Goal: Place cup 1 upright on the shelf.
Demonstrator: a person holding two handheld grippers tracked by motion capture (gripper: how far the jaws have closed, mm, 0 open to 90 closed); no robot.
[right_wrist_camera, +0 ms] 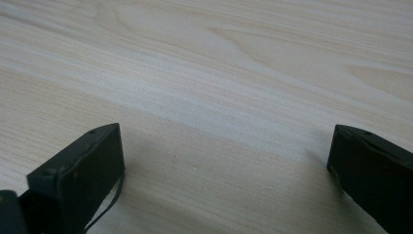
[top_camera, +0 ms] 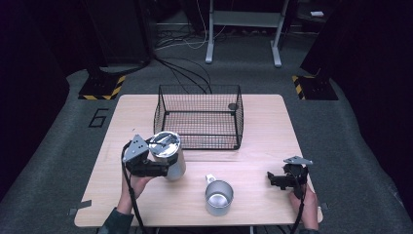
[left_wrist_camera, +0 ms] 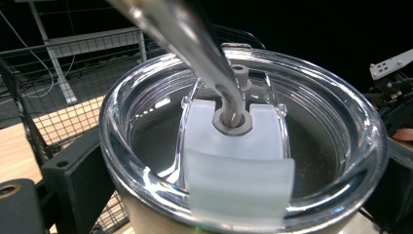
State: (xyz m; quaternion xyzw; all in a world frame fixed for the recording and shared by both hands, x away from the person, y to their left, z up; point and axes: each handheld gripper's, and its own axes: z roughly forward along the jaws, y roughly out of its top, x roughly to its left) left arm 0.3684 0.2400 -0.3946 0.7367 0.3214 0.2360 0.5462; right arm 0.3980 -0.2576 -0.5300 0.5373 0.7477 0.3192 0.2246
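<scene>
While the left gripper holds a shiny steel tumbler by its side, the tumbler stands tipped a little over the near left part of the wooden table. Its jaws are closed around the tumbler's body, one on each side, and the left hand comes up from the bottom edge to hold the tool. From the left gripper view, the tumbler's clear plastic lid looks very big and close. A frosted white slider sits across the middle of the lid, and a metal straw goes down through a grey ring in it. A black wire basket stands on the far middle of the table, just behind the tumbler, and its wires show past the lid in the left gripper view too. A small steel mug with a little handle stands open side up on the near middle of the table, a bit to the right of the tumbler and not touching it. The right gripper is low over the near right part of the table, well apart from the mug, with the right hand behind it. From the right gripper view, its two black jaws are spread wide with bare wood between them, and they hold nothing.
</scene>
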